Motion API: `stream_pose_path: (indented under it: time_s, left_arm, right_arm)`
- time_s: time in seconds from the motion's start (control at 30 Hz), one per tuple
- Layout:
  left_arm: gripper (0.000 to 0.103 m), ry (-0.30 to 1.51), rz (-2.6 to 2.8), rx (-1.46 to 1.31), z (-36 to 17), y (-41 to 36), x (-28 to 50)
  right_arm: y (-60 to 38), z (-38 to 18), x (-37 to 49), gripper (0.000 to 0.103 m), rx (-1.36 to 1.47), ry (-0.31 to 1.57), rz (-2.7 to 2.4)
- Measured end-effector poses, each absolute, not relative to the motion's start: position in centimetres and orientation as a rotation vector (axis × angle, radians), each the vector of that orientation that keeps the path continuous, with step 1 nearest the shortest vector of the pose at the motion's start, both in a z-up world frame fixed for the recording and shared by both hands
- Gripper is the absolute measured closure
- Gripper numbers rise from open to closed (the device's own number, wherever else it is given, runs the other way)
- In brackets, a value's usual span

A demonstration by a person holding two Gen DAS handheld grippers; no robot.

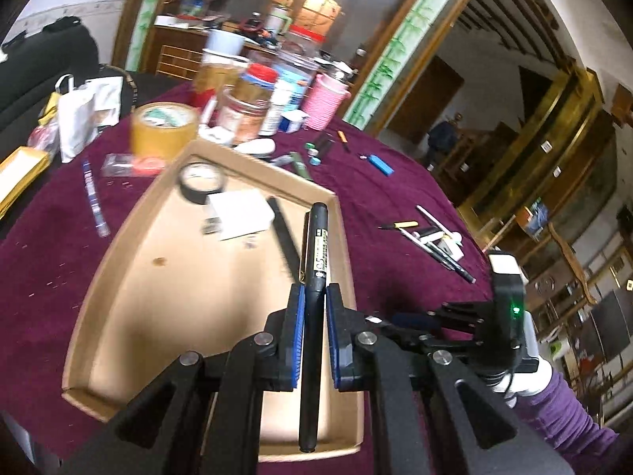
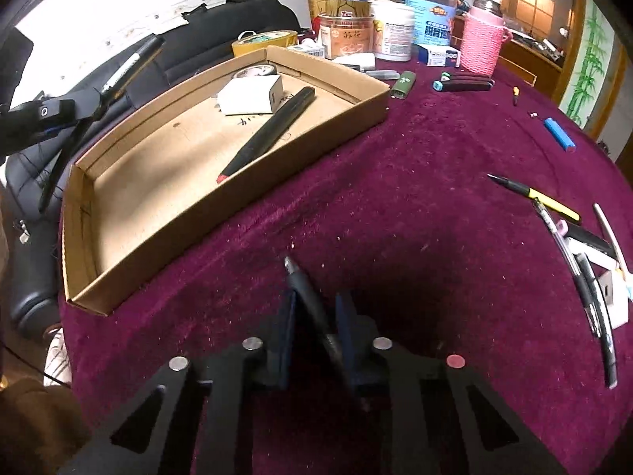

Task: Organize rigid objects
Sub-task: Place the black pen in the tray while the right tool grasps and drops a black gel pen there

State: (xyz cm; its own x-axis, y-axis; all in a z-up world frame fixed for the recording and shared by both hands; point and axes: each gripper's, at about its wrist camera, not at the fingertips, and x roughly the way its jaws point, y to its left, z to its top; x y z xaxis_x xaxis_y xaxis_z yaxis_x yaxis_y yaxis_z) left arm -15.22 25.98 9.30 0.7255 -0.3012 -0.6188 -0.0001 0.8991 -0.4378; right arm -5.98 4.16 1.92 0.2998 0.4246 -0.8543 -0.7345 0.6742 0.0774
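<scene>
Left wrist view: your left gripper is clamped on a black marker, held above the right side of the cardboard tray on the purple cloth.

Right wrist view: your right gripper pinches a dark pen just over the cloth, beside the tray, where a black pen and white box lie.

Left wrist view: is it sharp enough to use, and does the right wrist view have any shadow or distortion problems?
Left wrist view: the marker in the left gripper is sharp, while the jars and tape roll behind are smeared by motion blur. Right wrist view: sharper overall, but a dark shadow covers the pen in the right gripper; the fisheye bows the cardboard tray edges.
</scene>
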Motion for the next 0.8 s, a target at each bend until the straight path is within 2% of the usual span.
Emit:
stream_pose_path:
  time_s: [0.27, 0.5, 0.67, 0.8]
  left_arm:
    - [0.093, 0.732, -0.131, -0.489, 8.2, 29.1, -16.9]
    - [0.093, 0.787, -0.078, -0.465, 7.6, 29.9, -15.6]
    - [0.093, 0.869, -0.031, -0.39, 7.1, 30.4, -12.0]
    - [0.093, 0.938, -0.002, -0.372, 6.4, 31.1, -8.6]
  right_arm:
    - [4.3, 1.9, -8.2, 0.088, -0.44, 0.938, 0.74]
    - [2.5, 4.4, -7.5, 0.091, -0.151, 0.957, 0.778]
    - [3.1, 8.2, -6.8, 0.09, 0.036, 0.921, 0.878]
    - [5.8, 9.1, -4.9, 0.09, 0.147, 0.963, 0.916]
